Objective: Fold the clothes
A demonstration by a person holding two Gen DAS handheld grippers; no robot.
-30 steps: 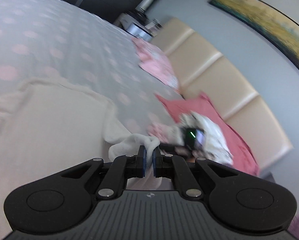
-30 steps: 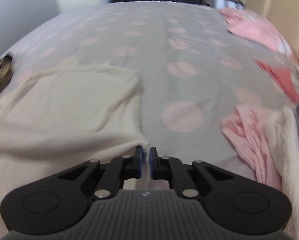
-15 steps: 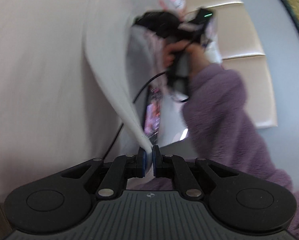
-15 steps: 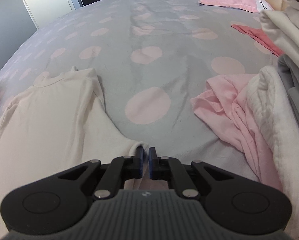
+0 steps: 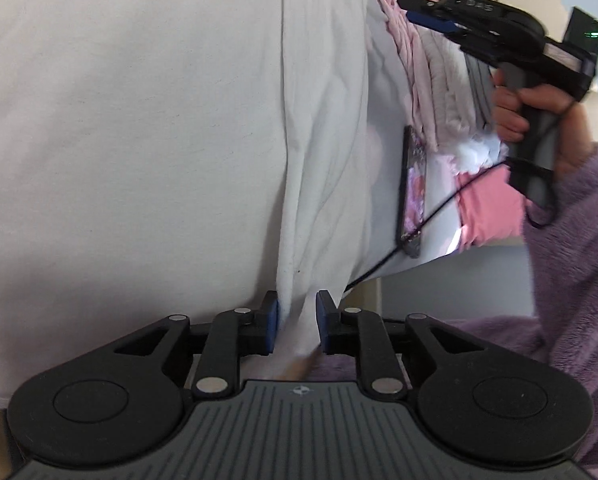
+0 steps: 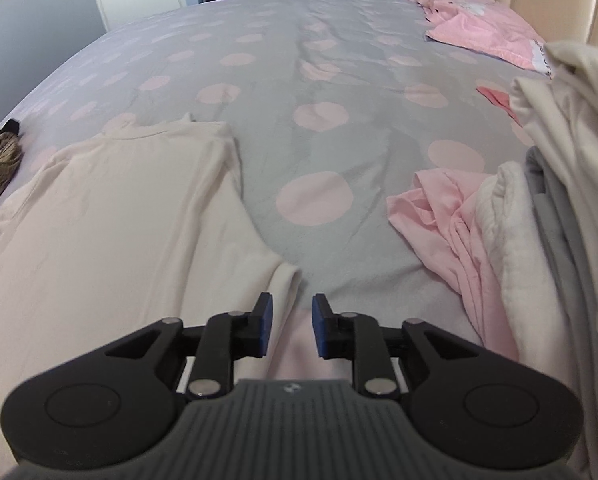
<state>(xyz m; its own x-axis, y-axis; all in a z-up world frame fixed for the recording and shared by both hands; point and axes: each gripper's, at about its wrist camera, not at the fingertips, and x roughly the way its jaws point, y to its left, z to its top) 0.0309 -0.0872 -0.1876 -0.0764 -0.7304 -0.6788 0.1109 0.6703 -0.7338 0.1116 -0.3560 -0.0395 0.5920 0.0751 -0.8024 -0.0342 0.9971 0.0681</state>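
Bedspread [image 6: 339,92] grey with pink dots, cream top [image 6: 111,216] spread, both grippers opening, unclamped.

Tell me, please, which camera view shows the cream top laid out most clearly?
The right wrist view: the cream top lies flat on the spotted bedspread, neckline visible. The left wrist view shows only close-up fabric and a fold.

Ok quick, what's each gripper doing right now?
Left gripper: jaws opening, cream top still between them.
Right gripper: jaws opening, sleeve edge between, not pinched.
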